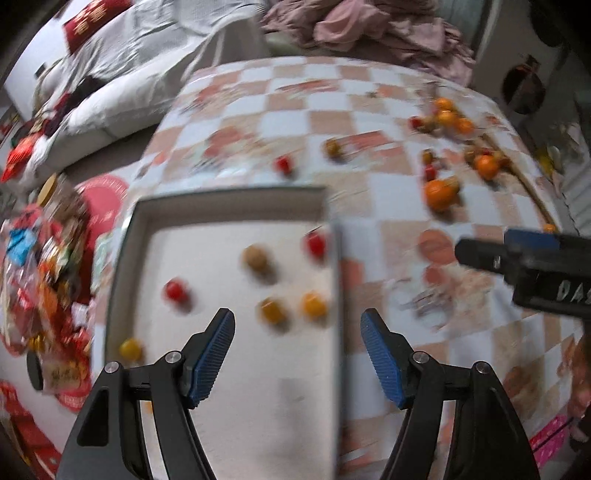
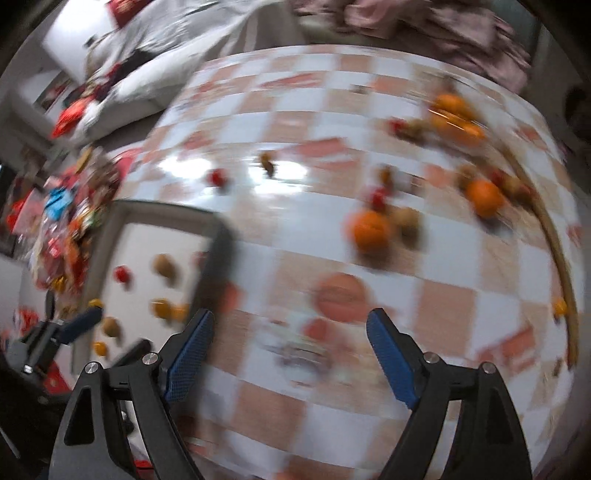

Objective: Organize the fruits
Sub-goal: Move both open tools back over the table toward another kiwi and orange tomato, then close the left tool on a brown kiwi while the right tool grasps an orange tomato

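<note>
A shallow white tray [image 1: 229, 206] with a grey rim lies on the checkered tablecloth and holds several small red, yellow and brown fruits, such as a red one [image 1: 174, 290]. My left gripper [image 1: 297, 354] is open and empty above the tray's near right part. My right gripper [image 2: 290, 350] is open and empty over the cloth, to the right of the tray [image 2: 162, 214]. Oranges [image 2: 370, 229] and small fruits lie scattered on the cloth at the far right; the nearest orange shows in the left wrist view too [image 1: 440, 192]. Both views are blurred.
A pile of snack packets [image 1: 40, 280] lies left of the tray. White bedding [image 1: 122, 81] and pink cloth [image 1: 369, 26] lie beyond the table. A thin wooden hoop [image 2: 561, 251] curves along the right edge of the table. The right gripper's body [image 1: 535, 262] shows in the left view.
</note>
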Motion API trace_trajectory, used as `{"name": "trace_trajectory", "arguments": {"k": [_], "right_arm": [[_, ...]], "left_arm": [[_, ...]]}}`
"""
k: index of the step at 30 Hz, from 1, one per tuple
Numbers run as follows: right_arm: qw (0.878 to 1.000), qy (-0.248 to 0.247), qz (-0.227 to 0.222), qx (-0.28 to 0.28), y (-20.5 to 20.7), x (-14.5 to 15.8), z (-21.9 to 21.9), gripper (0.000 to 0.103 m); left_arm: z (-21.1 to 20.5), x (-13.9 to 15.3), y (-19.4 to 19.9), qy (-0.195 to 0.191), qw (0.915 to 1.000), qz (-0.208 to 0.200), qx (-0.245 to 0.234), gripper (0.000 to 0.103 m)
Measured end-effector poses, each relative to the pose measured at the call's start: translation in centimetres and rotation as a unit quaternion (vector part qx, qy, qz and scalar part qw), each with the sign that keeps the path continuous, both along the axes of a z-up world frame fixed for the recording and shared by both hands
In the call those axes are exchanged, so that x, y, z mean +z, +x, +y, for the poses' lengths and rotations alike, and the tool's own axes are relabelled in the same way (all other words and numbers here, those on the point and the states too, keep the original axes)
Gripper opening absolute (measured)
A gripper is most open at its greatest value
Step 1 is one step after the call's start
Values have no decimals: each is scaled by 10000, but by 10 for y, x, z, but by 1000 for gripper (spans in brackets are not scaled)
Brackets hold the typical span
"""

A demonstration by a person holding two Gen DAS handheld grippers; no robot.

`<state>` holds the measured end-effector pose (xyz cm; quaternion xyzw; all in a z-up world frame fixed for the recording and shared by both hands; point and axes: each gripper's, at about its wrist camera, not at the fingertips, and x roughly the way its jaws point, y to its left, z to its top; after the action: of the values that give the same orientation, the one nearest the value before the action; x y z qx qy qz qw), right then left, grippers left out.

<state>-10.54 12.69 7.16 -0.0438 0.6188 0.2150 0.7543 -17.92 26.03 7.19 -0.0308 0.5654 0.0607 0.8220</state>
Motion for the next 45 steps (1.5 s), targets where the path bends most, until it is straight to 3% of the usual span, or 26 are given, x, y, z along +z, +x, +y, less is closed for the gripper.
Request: {"name": "trace_trajectory", "arguments": {"k": [11,26,34,36,40,42,44,45], "right_arm": [[9915,-500,95,-1198,26,-21,-131,87],[9748,-488,115,-2173,54,-41,-230,86],[9690,-478,53,-2421,71,-51,-247,68],[9686,-470,49,-2440,75,-54,-248,67],[9670,-495,-76,-2497,85,-56,-246,63],[9663,-481,-131,-2526,91,-57,-246,56],[9659,-482,-188,-2537,96,-57,-246,34],[9657,-499,-208,-2538,99,-58,-246,30]], "left_arm": [[-90,-12,70,-335,9969,187,-692,72],[-162,-27,154,40,9897,-150,-1423,72],[-169,-51,170,165,9881,32,-1530,71],[-169,-56,172,152,9877,112,-1553,60],[-169,-64,173,172,9874,186,-1563,59],[-170,-65,174,97,9875,183,-1564,50],[-170,-64,176,-15,9879,190,-1538,42],[-170,-64,176,-27,9880,179,-1533,35]]}}
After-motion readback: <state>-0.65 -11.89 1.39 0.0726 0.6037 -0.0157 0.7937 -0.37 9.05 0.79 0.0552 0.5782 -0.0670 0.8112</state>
